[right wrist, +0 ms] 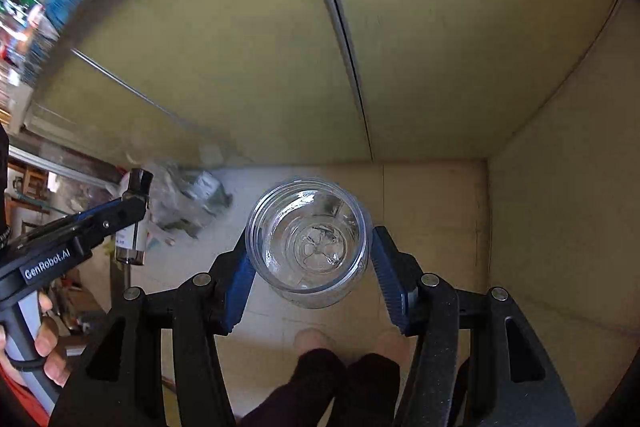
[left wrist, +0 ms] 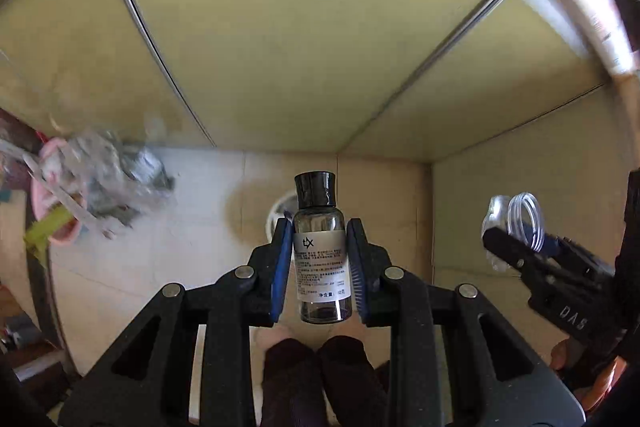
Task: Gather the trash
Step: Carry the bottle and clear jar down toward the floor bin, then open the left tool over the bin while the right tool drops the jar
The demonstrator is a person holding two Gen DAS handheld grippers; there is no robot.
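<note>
Between the blue pads of the left gripper [left wrist: 320,259] stands a small clear glass bottle with a black cap and a white printed label [left wrist: 322,251], held upright and clamped at its label, both pads touching its sides. Its lower part looks dark; whether it holds liquid cannot be told. Off to the right in the same view, the right gripper [left wrist: 516,243] comes in from the side with a clear plastic jar with a threaded, lidless mouth [left wrist: 516,223] at its tips. From the right wrist camera, that jar [right wrist: 308,247] sits pinched between the right gripper's [right wrist: 310,259] blue pads, its open mouth turned toward the lens so its moulded base shows through. The jaws are spread only as wide as the jar. Both grippers hang above a pale tiled floor [left wrist: 180,267], in front of yellowish cabinet doors [left wrist: 280,27]. To the left on the floor lies a blurred heap of crumpled clear plastic wrapping [left wrist: 116,179] beside a pink bowl-shaped container [left wrist: 52,187].
</note>
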